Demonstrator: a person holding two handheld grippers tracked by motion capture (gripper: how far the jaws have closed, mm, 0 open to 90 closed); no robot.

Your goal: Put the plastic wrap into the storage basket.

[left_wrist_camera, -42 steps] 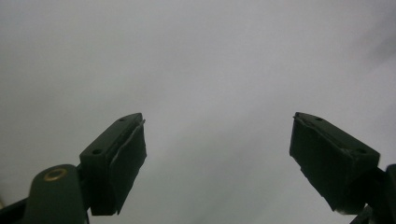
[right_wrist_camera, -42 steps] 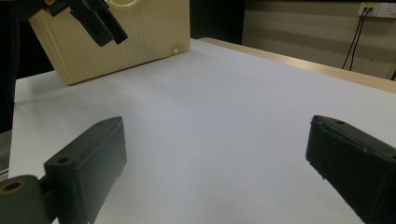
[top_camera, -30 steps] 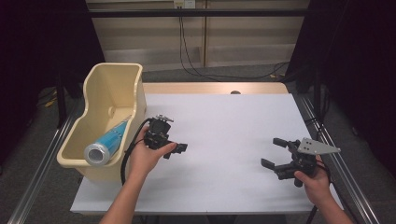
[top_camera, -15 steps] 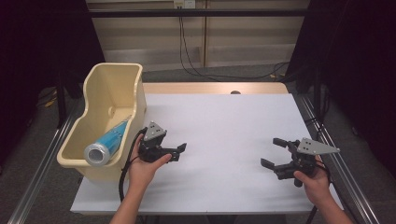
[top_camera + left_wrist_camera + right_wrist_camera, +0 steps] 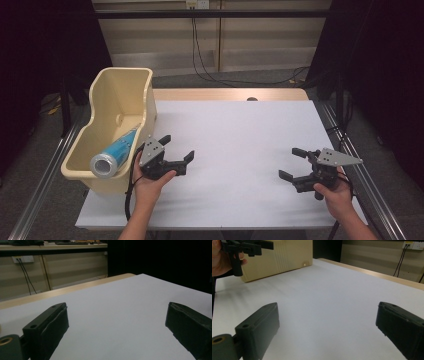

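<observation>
high view first: left hand-held gripper [image 5: 177, 150] is hovering over the white desk [image 5: 240, 140] just beside the cream bin [image 5: 120, 95], its jaws spreading wide, having just been opening with nothing between them. blue can [image 5: 114, 152] is lying tilted inside the bin, its silver end pointing toward the person. right hand-held gripper [image 5: 293, 162] is sitting well apart at the desk's right side, jaws gaping and gripping nothing.

left gripper view: the two black jaws are standing far apart over bare white desk [image 5: 112, 315].

right gripper view: the jaws are likewise standing wide over the desk [image 5: 324, 302], while the left hand-held gripper [image 5: 260, 245] is showing beside the bin [image 5: 284, 257] at top left.
</observation>
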